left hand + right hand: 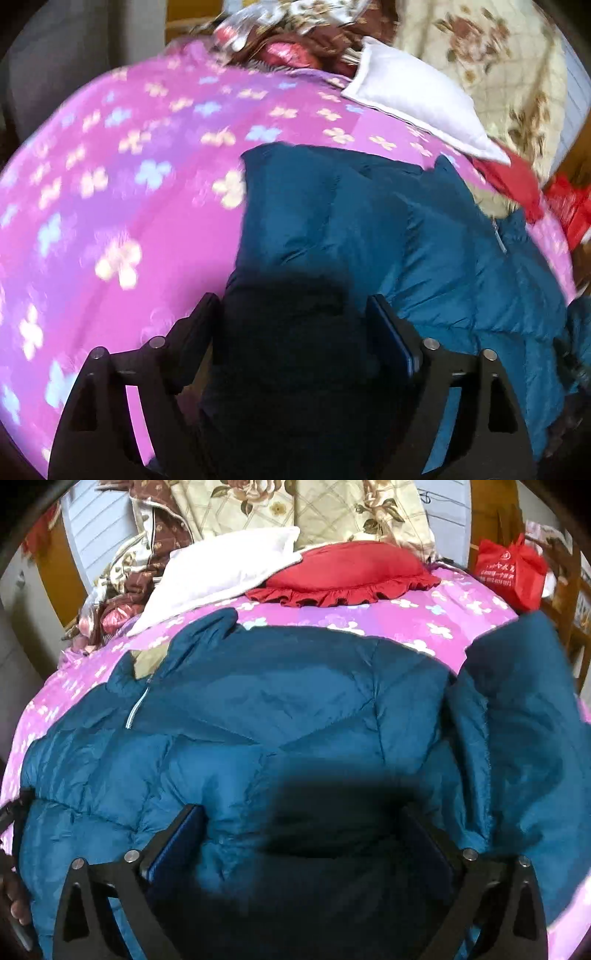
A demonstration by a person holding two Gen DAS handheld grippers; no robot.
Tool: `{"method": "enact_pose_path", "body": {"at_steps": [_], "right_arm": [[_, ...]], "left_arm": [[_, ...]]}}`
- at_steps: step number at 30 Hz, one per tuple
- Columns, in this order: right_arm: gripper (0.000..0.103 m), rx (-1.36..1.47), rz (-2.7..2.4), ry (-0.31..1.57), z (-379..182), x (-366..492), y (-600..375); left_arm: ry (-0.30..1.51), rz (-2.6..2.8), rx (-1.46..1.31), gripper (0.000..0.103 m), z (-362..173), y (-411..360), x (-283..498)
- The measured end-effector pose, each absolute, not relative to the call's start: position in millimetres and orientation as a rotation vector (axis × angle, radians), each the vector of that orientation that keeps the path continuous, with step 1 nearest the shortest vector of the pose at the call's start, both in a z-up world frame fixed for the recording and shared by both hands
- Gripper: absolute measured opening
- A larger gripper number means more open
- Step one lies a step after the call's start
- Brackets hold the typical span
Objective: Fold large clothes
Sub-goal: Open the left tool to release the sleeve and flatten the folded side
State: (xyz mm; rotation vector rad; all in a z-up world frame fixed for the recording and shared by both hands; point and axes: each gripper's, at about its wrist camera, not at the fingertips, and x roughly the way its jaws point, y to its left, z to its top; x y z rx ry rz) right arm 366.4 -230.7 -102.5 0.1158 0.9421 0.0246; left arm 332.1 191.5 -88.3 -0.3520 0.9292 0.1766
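Folding of the teal puffer jacket (pixel 295 701) looked to be at an early stage: garment lay spread across the pink floral bedspread (pixel 110 184), zip (pixel 135 710) visible toward its left side in the right wrist view, one sleeve or side panel (pixel 517 701) lying out to the right.

L gripper (pixel 295 332): jaws stood wide, dark jacket fabric bulging up between them, pads apparently not pressing it; read as released, not clamped. It sat over the jacket's left edge, bedspread just beside it.

R gripper (pixel 299 845): jaws also spread wide over the jacket's near hem area, fabric between them in deep shadow. Couldn't see the pads biting cloth; looked open, though contact at the pads was hard to judge.

Beyond the jacket: white pillow (pixel 229 565) and red frilled cushion (pixel 347 572) near the head of the bed, well apart from the work; red bag (pixel 513 572) off to the right.

Judgement: step in hand = positioning both grippers at the near edge before a grasp. Next move prob. calls for closing on hem or side panel w/ a deep bite, as puffy slick fabric may slip, then carrying that part over the body.
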Motion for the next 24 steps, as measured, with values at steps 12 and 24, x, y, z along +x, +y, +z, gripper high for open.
{"method": "enact_pose_path", "body": {"at_steps": [12, 24], "right_arm": [[0.1, -0.065, 0.115, 0.897, -82.4, 334.2, -126.1], [0.103, -0.049, 0.08, 0.794, -60.3, 268.6, -169.9]], "left_arm": [[0.898, 0.058, -0.17, 0.083, -61.5, 122.0, 303.3], [0.905, 0.086, -0.092, 0.086, -64.7, 95.6, 275.0]]}}
